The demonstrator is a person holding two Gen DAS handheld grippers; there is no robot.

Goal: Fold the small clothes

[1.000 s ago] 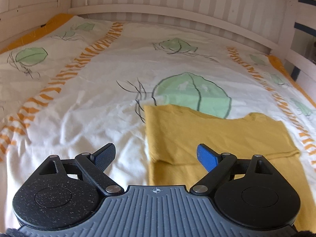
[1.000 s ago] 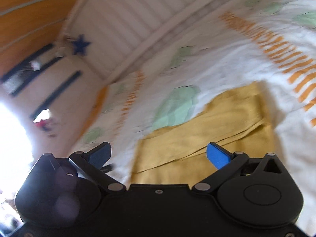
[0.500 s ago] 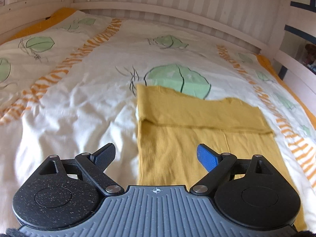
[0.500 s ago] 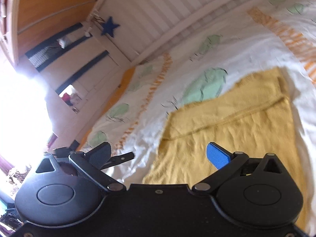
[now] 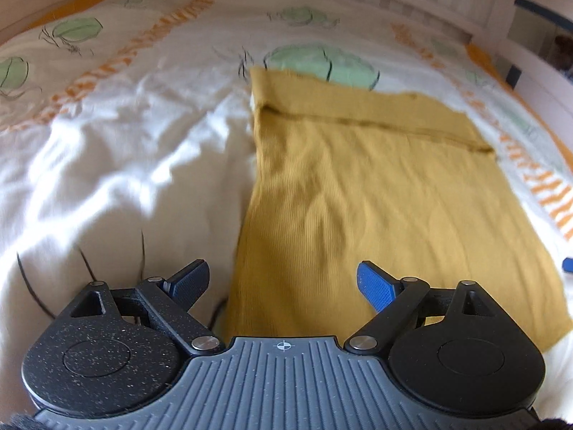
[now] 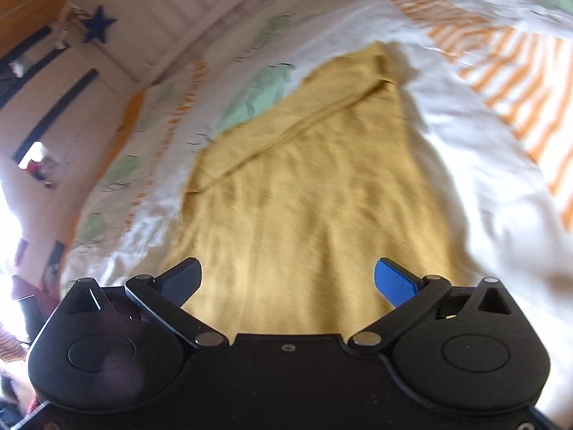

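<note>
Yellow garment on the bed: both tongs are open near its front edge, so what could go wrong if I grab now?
1. The yellow garment lies on a soft, wrinkled duvet; the left tongs may pinch bedding too.
2. It appears folded over at the far end, so the right tongs may catch one layer only.
3. Uneven grasps could skew the fold.

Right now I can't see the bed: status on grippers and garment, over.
Left gripper open, empty. Right gripper open, empty. Yellow garment flat on duvet, far edge folded over. Nothing lying on it.
</note>
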